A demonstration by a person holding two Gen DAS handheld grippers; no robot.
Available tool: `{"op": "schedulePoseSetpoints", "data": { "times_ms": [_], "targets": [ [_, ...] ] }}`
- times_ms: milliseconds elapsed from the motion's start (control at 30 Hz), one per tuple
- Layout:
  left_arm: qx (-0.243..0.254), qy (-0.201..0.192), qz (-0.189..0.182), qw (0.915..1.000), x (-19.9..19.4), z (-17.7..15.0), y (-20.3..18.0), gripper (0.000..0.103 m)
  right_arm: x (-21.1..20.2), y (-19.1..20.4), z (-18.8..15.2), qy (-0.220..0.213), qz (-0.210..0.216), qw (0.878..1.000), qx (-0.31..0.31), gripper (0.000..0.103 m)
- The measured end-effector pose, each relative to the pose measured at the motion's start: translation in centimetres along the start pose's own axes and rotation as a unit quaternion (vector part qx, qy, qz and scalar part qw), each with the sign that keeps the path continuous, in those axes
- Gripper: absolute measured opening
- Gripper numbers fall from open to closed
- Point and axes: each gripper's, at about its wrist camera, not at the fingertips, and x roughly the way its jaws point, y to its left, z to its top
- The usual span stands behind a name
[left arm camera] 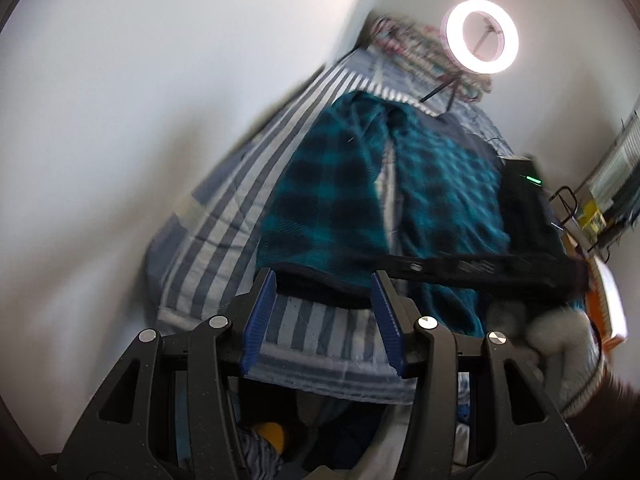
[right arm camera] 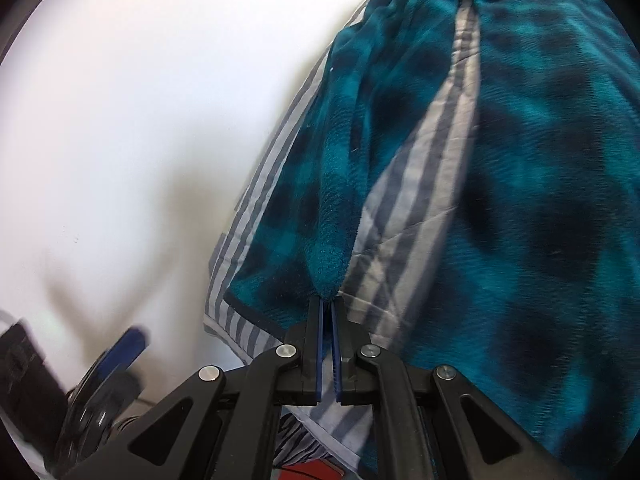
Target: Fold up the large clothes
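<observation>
Teal and black plaid fleece trousers (left arm camera: pixel 332 184) lie spread on a striped bed, legs pointing toward me. My left gripper (left arm camera: pixel 323 280) is open, its blue pads (left arm camera: pixel 260 320) standing wide apart. The dark hem of one leg (left arm camera: pixel 320 286) lies between the tips, and the pads do not press on it. In the right wrist view my right gripper (right arm camera: pixel 328 302) is shut on a pinched ridge of the plaid trousers (right arm camera: pixel 332 216) at that leg's inner edge, near its hem. The right gripper's black body (left arm camera: pixel 480 270) crosses the other leg. The left gripper (right arm camera: pixel 108 364) shows blurred at lower left.
The blue and white striped bedsheet (left arm camera: pixel 224 232) runs along a white wall (left arm camera: pixel 120 140) on the left. A lit ring light (left arm camera: pixel 482 36) stands at the bed's far end beside a patterned pillow (left arm camera: pixel 408 48). A black device with a green light (left arm camera: pixel 524 184) lies to the right, above white fluffy cloth (left arm camera: pixel 560 344).
</observation>
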Motion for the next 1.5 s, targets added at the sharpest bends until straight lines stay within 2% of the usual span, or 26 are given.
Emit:
{"op": "schedulePoseSetpoints", "data": {
  "times_ms": [100,200,333,433,533,567,600,633,667,733,833,933,967,1000,1033,1133,1200,1400,1500],
  "targets": [
    [-0.01,0.026,0.029,0.9992,3.0,0.8,0.9,0.05,-0.6,-1.1,-0.5,0.0,0.009,1.0,0.002,0.001],
    [-0.053,0.054,0.02,0.997,5.4,0.7,2.5,0.05,-0.9,-2.5,-0.9,0.002,0.014,1.0,-0.001,0.001],
    [-0.091,0.057,0.011,0.9942,6.6,0.9,3.6,0.05,-0.5,-3.3,-1.5,0.005,0.017,1.0,-0.002,0.001],
    [-0.091,0.058,0.021,0.9939,7.1,1.3,3.8,0.05,-0.4,-4.2,-1.4,0.006,0.019,1.0,-0.001,0.001],
    [-0.092,0.077,0.025,0.9925,8.7,1.1,3.8,0.05,-0.1,-4.7,-1.5,0.007,0.023,1.0,0.001,0.001],
    [-0.091,0.079,0.024,0.9924,9.0,1.1,3.7,0.047,0.0,-4.8,-1.5,0.008,0.024,1.0,0.002,0.001],
    [-0.086,0.077,0.028,0.9929,9.2,1.0,3.5,0.039,0.0,-4.9,-1.6,0.008,0.024,1.0,0.001,0.001],
    [-0.082,0.074,0.035,0.9933,9.3,1.2,3.2,0.016,-0.3,-4.6,-1.8,0.008,0.024,1.0,0.001,0.001],
    [-0.08,0.071,0.034,0.9937,9.4,1.3,3.0,0.007,-0.3,-4.6,-1.8,0.008,0.024,1.0,0.001,0.001],
    [-0.087,0.056,0.02,0.9944,8.8,1.7,2.9,0.005,-0.1,-4.7,-1.7,0.008,0.026,1.0,0.0,0.001],
    [-0.07,0.013,0.013,0.9974,6.0,2.8,1.7,0.004,-0.4,-4.0,-1.9,0.007,0.029,1.0,-0.005,0.002],
    [-0.05,-0.047,0.013,0.9976,1.7,4.2,0.7,0.003,-1.6,-2.4,-1.9,0.006,0.028,0.999,-0.031,0.013],
    [-0.048,-0.062,0.009,0.9969,0.6,4.6,0.6,0.003,-2.5,-1.9,-1.7,0.001,0.03,0.999,-0.045,0.026],
    [-0.046,-0.081,0.009,0.9956,-0.8,5.1,0.5,0.003,-3.2,-1.8,-1.5,-0.009,0.036,0.998,-0.05,0.035],
    [-0.044,-0.092,0.009,0.9948,-1.4,5.4,0.5,0.003,-4.4,-1.8,-0.9,-0.029,0.04,0.997,-0.053,0.04],
    [-0.053,-0.113,0.001,0.9922,-2.7,6.3,0.9,0.003,-6.5,-2.5,1.9,-0.067,0.015,0.997,-0.044,0.04],
    [-0.063,-0.123,-0.006,0.9904,-3.2,6.6,1.2,0.003,-6.9,-3.4,5.0,-0.079,-0.011,0.997,-0.023,0.039],
    [-0.076,-0.127,-0.022,0.9887,-3.3,7.1,1.4,0.003,-5.2,-5.7,13.4,-0.101,-0.053,0.993,0.019,0.039],
    [-0.07,-0.133,-0.02,0.9885,-3.4,7.1,1.1,0.003,-3.1,-6.9,16.8,-0.093,-0.047,0.993,0.062,0.039]
  ]
}}
